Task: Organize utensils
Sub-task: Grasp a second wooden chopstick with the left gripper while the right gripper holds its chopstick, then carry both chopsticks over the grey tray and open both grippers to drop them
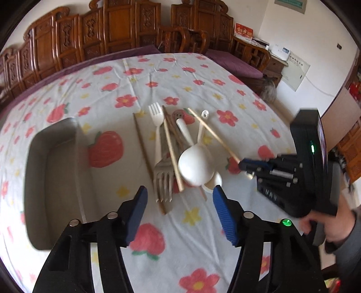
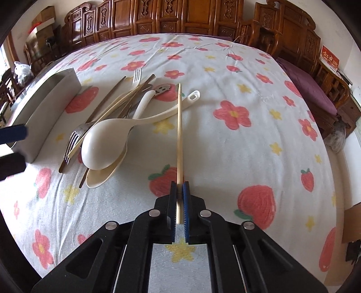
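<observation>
On the flowered bench cloth (image 2: 225, 146), the right gripper (image 2: 179, 189) is pinching one chopstick (image 2: 179, 135) near mid-bench; lifting it level toward the left-edge tray (image 1: 54, 180) seems wise, while the left gripper (image 1: 179, 198) is gaping wide.

Room around the work surface
White flower-and-strawberry printed tablecloth (image 2: 225, 146) covers the tabletop; carved brown wooden chairs (image 2: 180, 15) line the far side, purple cushion (image 2: 309, 90) alongside.
</observation>
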